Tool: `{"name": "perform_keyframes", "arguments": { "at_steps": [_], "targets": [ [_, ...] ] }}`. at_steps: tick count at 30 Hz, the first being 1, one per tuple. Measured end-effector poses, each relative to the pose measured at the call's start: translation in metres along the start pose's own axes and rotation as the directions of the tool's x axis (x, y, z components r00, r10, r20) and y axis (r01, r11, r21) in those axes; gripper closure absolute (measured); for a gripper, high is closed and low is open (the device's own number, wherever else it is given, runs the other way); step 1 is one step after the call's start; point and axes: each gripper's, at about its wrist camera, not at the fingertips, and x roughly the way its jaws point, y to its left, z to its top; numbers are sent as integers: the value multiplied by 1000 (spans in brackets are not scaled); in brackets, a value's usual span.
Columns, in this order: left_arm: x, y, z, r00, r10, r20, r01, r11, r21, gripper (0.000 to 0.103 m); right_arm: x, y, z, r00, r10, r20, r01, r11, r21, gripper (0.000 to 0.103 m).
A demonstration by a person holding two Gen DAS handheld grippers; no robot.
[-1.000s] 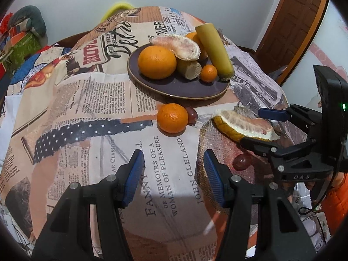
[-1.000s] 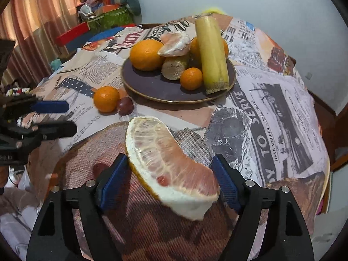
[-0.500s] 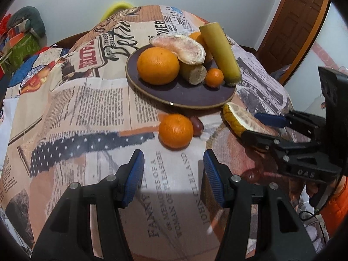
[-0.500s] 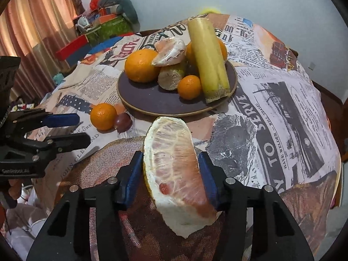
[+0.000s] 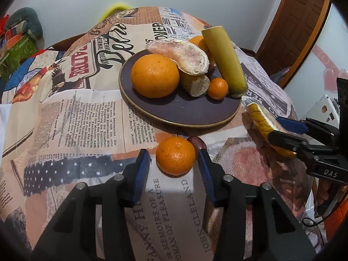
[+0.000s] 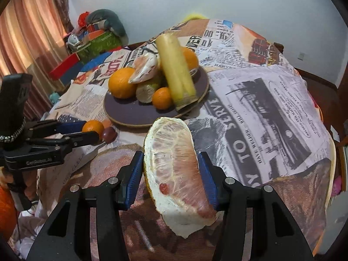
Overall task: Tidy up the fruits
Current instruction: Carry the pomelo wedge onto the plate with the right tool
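A dark round plate (image 5: 184, 113) holds a large orange (image 5: 154, 76), a pomelo wedge (image 5: 180, 55), a small tangerine (image 5: 217, 88), a yellow-green cane stick (image 5: 225, 58) and more fruit. My left gripper (image 5: 174, 163) is open, its jaws either side of a loose tangerine (image 5: 175, 155) on the cloth; a dark red grape (image 5: 199, 144) lies beside it. My right gripper (image 6: 171, 180) is shut on a second pomelo wedge (image 6: 176, 174), held above the table just in front of the plate (image 6: 128, 113); it also shows in the left wrist view (image 5: 264, 128).
The round table wears a newspaper-print cloth (image 5: 76, 113). Boxes and a stuffed toy (image 6: 97, 34) stand behind it at the left, by a curtain. A wooden door (image 5: 298, 21) is at the far right.
My left gripper has moved forward until its jaws flank the loose tangerine. My right gripper closed on the pomelo wedge, lifted it and carried it toward the plate.
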Motion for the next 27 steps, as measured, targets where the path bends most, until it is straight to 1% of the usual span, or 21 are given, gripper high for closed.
{"name": "perform_keyframes", "arguments": {
  "at_steps": [2, 9, 14, 18, 27],
  "targets": [
    [2, 2, 1, 1000, -19, 0, 19, 1000, -8, 66, -1, -1, 2, 1000, -8, 7, 8, 1000, 0, 55],
    [-2, 1, 0, 1000, -13, 14, 13, 1000, -2, 66, -4, 1, 8, 1000, 1, 27, -1, 1000, 0, 55],
    [-15, 4, 3, 999, -9, 49, 9, 1000, -7, 66, -8, 7, 18, 998, 14, 56, -14, 1000, -9, 55],
    [-25, 4, 9, 997, 5, 83, -5, 1000, -1, 66, -9, 16, 31, 996, 28, 87, -26, 999, -24, 55],
    [-35, 13, 29, 990, 4, 138, -5, 1000, 2, 66, -1, 34, 63, 990, 56, 132, -47, 996, -76, 55]
  ]
}}
